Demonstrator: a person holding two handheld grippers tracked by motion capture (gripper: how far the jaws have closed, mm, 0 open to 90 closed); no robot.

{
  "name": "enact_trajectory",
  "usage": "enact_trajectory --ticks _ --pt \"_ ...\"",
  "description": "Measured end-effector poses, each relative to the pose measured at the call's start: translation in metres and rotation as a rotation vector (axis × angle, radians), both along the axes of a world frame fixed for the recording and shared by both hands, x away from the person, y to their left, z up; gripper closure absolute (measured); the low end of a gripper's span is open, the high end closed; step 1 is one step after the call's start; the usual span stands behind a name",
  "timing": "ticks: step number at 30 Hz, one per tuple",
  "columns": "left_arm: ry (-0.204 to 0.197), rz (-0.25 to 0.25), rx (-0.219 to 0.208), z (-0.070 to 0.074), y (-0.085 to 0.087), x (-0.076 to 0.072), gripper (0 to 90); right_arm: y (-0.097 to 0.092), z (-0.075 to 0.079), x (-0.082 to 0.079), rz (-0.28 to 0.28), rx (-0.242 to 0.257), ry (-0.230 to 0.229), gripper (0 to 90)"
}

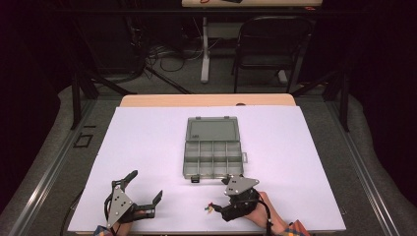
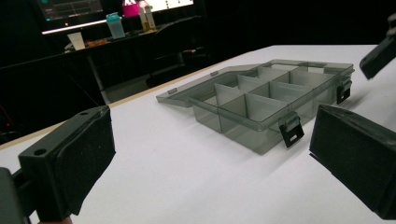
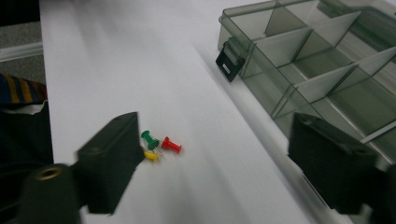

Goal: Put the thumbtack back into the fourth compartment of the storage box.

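A grey see-through organiser box (image 1: 213, 158) lies open mid-table, its lid (image 1: 212, 130) folded back flat and its compartments empty. It also appears in the left gripper view (image 2: 261, 100) and the right gripper view (image 3: 322, 70). Three pushpins (image 1: 210, 207) lie together near the front edge: green (image 3: 149, 138), red (image 3: 171, 145) and yellow (image 3: 150, 156). My right gripper (image 1: 223, 197) (image 3: 212, 140) is open low over the table, with the pins just beside its left jaw. My left gripper (image 1: 145, 186) (image 2: 212, 140) is open at the front left, holding nothing and facing the box.
A white sheet (image 1: 147, 142) covers the table. Beyond its far edge stand a black chair (image 1: 270, 44) and a table leg (image 1: 204, 49). The box's black latches (image 2: 292, 130) hang open on its near side.
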State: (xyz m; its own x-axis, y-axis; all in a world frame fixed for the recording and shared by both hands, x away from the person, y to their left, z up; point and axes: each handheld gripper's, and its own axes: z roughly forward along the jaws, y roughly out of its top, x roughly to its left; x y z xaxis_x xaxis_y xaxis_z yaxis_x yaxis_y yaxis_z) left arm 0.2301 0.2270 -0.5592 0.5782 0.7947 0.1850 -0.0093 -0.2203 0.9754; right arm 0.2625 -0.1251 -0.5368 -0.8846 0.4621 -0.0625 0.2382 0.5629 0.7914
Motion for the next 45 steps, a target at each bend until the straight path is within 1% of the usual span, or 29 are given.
enact_trajectory --ticks 1,2,3,8,10,11,13,14,15,16,19,20,21,22,23,24,25,26,29,30,33,34,36,37,38,41,42,43,45 --pt "0.001 0.001 -0.001 0.000 0.000 0.000 0.3 0.002 0.000 0.001 0.009 -0.008 0.009 24.1" --pt "0.001 0.001 -0.001 0.000 0.000 0.000 0.3 0.002 0.000 0.001 0.009 -0.008 0.009 24.1" --pt "0.001 0.001 -0.002 0.000 0.001 0.000 0.3 0.005 -0.002 0.005 0.024 -0.026 0.023 31.7" --pt "0.001 0.002 -0.001 0.000 0.000 0.000 0.3 0.014 -0.004 0.008 0.059 -0.059 0.043 44.9" --pt "0.001 0.001 -0.002 0.000 0.000 0.000 0.3 0.015 -0.004 0.009 0.071 -0.063 0.048 46.6" --pt "0.001 0.002 -0.001 0.000 0.000 0.000 0.3 0.018 -0.005 0.010 0.089 -0.070 0.058 52.0" --pt "0.001 0.002 -0.001 0.000 0.000 0.000 0.3 0.019 -0.005 0.010 0.096 -0.076 0.064 53.4" --pt "0.000 0.002 -0.001 0.000 0.000 0.000 0.3 0.022 -0.007 0.011 0.118 -0.088 0.075 58.3" --pt "0.000 0.002 -0.001 0.000 0.000 0.000 0.3 0.022 -0.007 0.011 0.118 -0.088 0.075 58.3" --pt "0.000 0.003 -0.001 0.000 0.000 0.000 0.3 0.025 -0.008 0.012 0.135 -0.098 0.081 62.8" --pt "0.000 0.003 -0.002 0.000 0.001 0.000 0.3 0.027 -0.009 0.012 0.151 -0.108 0.086 65.4" --pt "-0.001 0.004 -0.002 0.000 0.001 0.000 0.3 0.029 -0.010 0.012 0.170 -0.117 0.093 68.1" --pt "-0.001 0.004 -0.002 0.000 0.001 0.000 0.3 0.029 -0.010 0.012 0.170 -0.117 0.093 68.1" --pt "-0.001 0.004 -0.003 0.000 0.001 0.000 0.3 0.030 -0.012 0.013 0.173 -0.119 0.101 71.7" --pt "-0.001 0.004 -0.003 0.000 0.001 0.000 0.3 0.030 -0.012 0.013 0.173 -0.119 0.101 71.7" --pt "-0.002 0.003 -0.002 0.001 0.001 -0.001 0.3 0.030 -0.013 0.013 0.174 -0.121 0.114 74.5" --pt "-0.002 0.003 -0.002 0.001 0.001 -0.001 0.3 0.030 -0.013 0.013 0.174 -0.121 0.114 74.5" --pt "-0.002 0.003 -0.003 0.001 0.001 -0.001 0.3 0.030 -0.014 0.014 0.169 -0.119 0.131 76.3" --pt "-0.002 0.002 -0.003 0.001 0.001 -0.001 0.3 0.030 -0.015 0.016 0.170 -0.111 0.139 78.0" --pt "-0.003 0.002 -0.003 0.001 0.001 -0.001 0.3 0.030 -0.015 0.016 0.159 -0.106 0.153 79.2" --pt "-0.003 0.003 -0.004 0.001 0.001 -0.001 0.3 0.030 -0.015 0.017 0.152 -0.102 0.164 79.2" --pt "-0.003 0.003 -0.004 0.001 0.001 -0.001 0.4 0.030 -0.015 0.018 0.136 -0.094 0.180 79.2" --pt "-0.003 0.003 -0.004 0.001 0.001 -0.001 0.3 0.031 -0.016 0.018 0.128 -0.090 0.189 79.0" --pt "-0.003 0.003 -0.004 0.001 0.001 -0.001 0.4 0.031 -0.016 0.018 0.128 -0.090 0.189 79.0" --pt "-0.004 0.004 -0.004 0.001 0.001 -0.001 0.3 0.032 -0.016 0.017 0.137 -0.099 0.195 76.2" --pt "-0.005 0.004 -0.004 0.001 0.001 -0.001 0.4 0.033 -0.018 0.017 0.136 -0.111 0.196 76.3" --pt "-0.005 0.003 -0.004 0.001 0.001 -0.001 0.4 0.032 -0.018 0.018 0.132 -0.107 0.200 78.9" --pt "-0.005 0.003 -0.004 0.001 0.001 -0.001 0.4 0.032 -0.018 0.018 0.132 -0.107 0.200 78.9" --pt "-0.006 0.003 -0.004 0.001 0.001 -0.001 0.3 0.032 -0.019 0.019 0.122 -0.106 0.194 82.3"
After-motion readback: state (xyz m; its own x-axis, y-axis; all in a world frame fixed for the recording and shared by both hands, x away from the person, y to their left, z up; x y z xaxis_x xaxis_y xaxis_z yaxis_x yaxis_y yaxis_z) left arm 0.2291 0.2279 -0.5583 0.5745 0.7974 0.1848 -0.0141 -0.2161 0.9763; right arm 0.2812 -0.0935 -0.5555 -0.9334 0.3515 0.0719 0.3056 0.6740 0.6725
